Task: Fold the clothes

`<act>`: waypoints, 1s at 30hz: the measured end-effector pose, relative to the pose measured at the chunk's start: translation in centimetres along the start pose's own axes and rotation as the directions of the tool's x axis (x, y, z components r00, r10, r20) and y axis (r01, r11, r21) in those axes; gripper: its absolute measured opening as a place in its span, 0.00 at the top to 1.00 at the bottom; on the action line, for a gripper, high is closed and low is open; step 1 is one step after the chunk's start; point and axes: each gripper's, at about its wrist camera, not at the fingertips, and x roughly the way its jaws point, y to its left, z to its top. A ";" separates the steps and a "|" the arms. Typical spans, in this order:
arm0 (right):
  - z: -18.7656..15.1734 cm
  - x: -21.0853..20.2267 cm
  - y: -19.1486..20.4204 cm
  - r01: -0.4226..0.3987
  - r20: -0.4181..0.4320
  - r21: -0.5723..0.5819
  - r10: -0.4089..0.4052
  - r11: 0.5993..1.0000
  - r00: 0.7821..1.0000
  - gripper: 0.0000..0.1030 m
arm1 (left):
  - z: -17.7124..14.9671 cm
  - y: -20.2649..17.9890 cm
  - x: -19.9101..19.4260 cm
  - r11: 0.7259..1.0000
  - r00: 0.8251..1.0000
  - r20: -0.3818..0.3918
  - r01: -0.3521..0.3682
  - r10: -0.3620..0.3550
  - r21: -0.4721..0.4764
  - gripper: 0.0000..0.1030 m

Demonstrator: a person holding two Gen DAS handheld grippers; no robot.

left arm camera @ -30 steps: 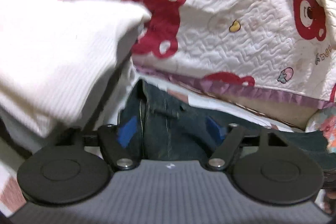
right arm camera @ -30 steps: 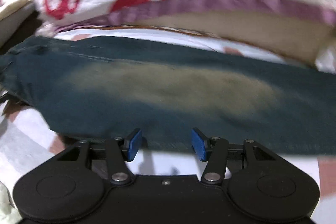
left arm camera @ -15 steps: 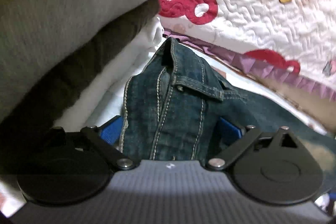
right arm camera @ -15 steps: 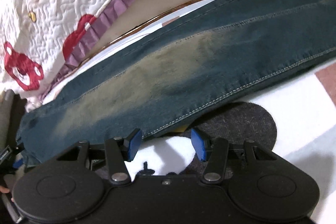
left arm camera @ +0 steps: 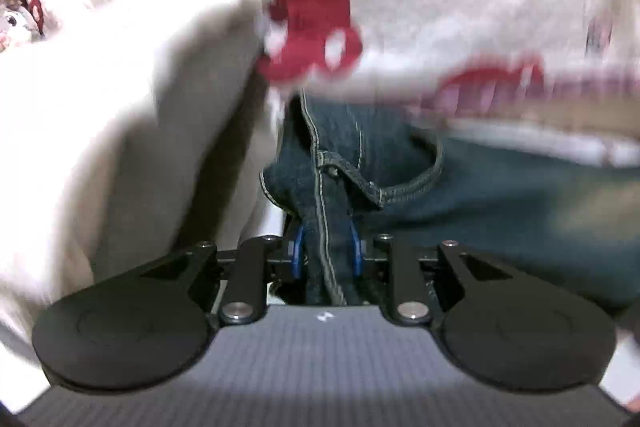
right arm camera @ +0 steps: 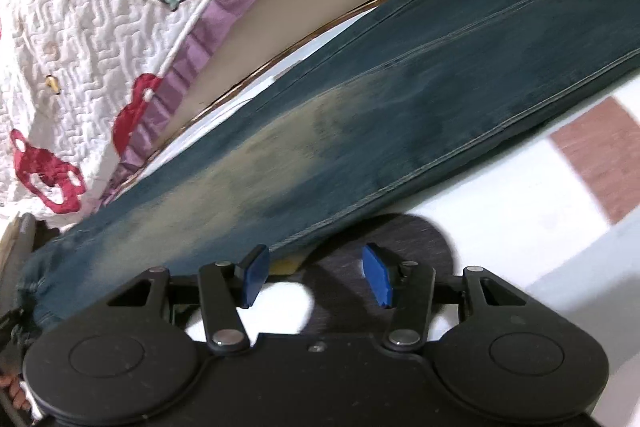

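Dark blue jeans (left arm camera: 400, 163) lie on the bed, waistband end toward my left gripper (left arm camera: 326, 251). Its jaws are closing, and a bunched fold of the denim waistband with pale stitching sits between the blue pads, which press on it. In the right wrist view a jeans leg (right arm camera: 360, 115) with a faded patch runs diagonally from lower left to upper right. My right gripper (right arm camera: 316, 275) stands open just below the leg's near seam, with nothing between its fingers. Its left pad (right arm camera: 254, 275) is close to the denim edge.
A white quilt (left arm camera: 440, 7) with red bear shapes and a purple border (right arm camera: 192, 43) lies behind the jeans. A pale garment or cushion (left arm camera: 120, 107) bulks up at the left. Under the right gripper is a white sheet (right arm camera: 520, 227) with a dark grey round patch (right arm camera: 400, 239).
The left jaws went from wide open around the waistband to closed on a fold of it. The right gripper rolled and shifted, so the jeans leg now runs diagonally.
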 end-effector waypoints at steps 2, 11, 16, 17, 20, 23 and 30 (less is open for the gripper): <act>0.3 -0.3 -1.0 -0.003 0.016 0.025 0.002 1.000 1.000 0.45 | -0.4 0.9 0.9 0.998 0.998 -0.068 0.011 -0.015 -0.063 0.78; 1.9 -1.9 -4.5 0.044 0.075 0.103 -0.051 0.994 0.996 0.45 | -0.1 -1.6 -1.7 0.991 0.996 -0.008 -0.089 0.091 0.095 0.67; 2.2 -1.8 -4.3 0.056 0.066 0.064 -0.061 0.996 0.996 0.45 | -0.9 -1.0 -5.6 0.996 0.996 0.040 0.079 -0.081 0.048 0.46; 2.3 -1.7 -4.2 0.061 0.067 0.060 -0.065 0.996 0.996 0.44 | -1.5 -1.5 -5.7 0.987 0.992 0.004 0.128 -0.129 0.097 0.36; 2.7 -1.4 -4.1 0.074 0.074 0.051 -0.078 0.996 0.994 0.43 | -4.2 -3.8 -4.7 0.947 0.979 -0.103 0.195 -0.173 0.255 0.31; 3.2 -1.1 -4.4 0.071 0.092 0.092 -0.079 0.993 0.993 0.43 | -5.6 -6.5 -2.7 0.897 0.991 -0.108 0.122 -0.084 0.424 0.31; 4.1 0.0 -4.7 0.047 0.150 0.162 -0.072 0.986 0.986 0.36 | -5.0 -7.5 -1.2 0.875 0.998 -0.065 0.022 0.011 0.483 0.83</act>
